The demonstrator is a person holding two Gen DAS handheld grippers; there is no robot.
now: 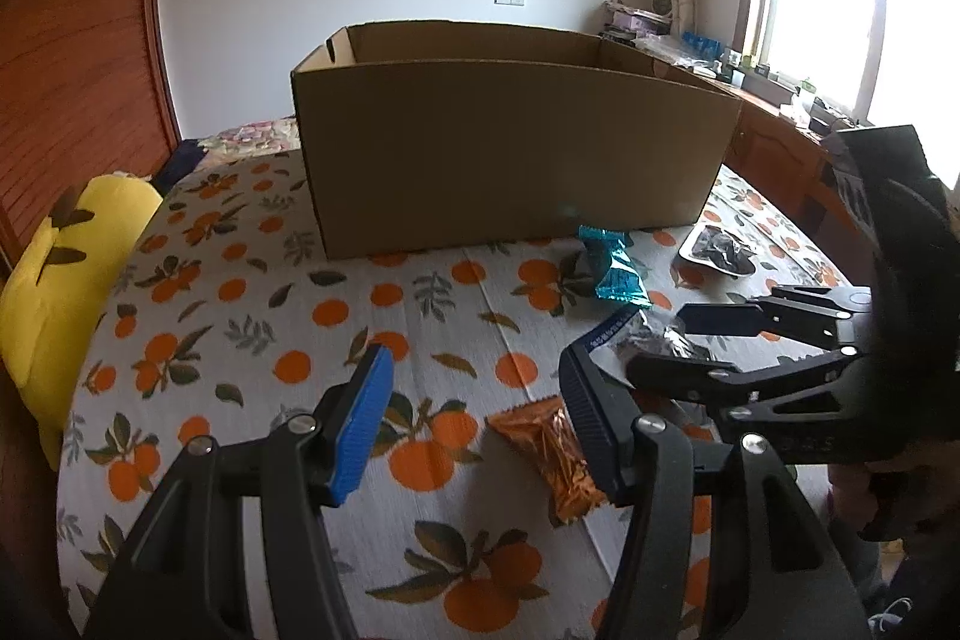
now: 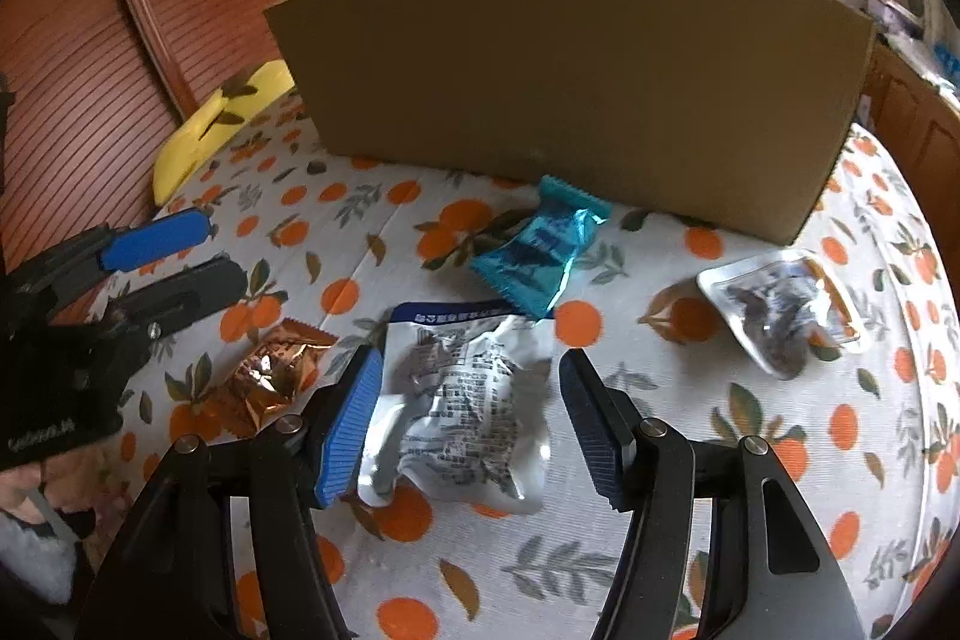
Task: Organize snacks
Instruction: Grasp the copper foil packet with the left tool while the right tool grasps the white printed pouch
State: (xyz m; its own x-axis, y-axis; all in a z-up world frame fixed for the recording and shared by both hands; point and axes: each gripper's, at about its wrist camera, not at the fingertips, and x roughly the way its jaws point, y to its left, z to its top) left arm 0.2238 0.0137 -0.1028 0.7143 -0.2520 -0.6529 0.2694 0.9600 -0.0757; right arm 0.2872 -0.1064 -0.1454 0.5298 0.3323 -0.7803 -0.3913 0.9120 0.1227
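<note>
**Both grippers lowered over loose snacks, nothing picked up yet**

The step in hand looks like the reach before a first pickup. Nearest, the right gripper [image 2: 471, 418] hangs over a silver pouch [image 2: 462, 400] lying flat and crumpled on the orange-print cloth [image 2: 780, 490]. Its jaws are spread, one on each side of the pouch, not pressing it. The next move probably calls for a short drop, then a pinch across the pouch's puffy middle.

To its left, the left gripper [image 1: 474, 418] has spread jaws too, empty, with a copper wrapper [image 1: 552, 454] just beside the right-hand jaw; it would need to shift over it before closing.

Farther off lie a teal packet [image 2: 534, 250] and a clear pack [image 2: 780, 310] of dark pieces. Behind them stands the open cardboard box [image 2: 570, 70], likely where the snacks go. Whether the surface is a bed or a bench cannot be told.
</note>
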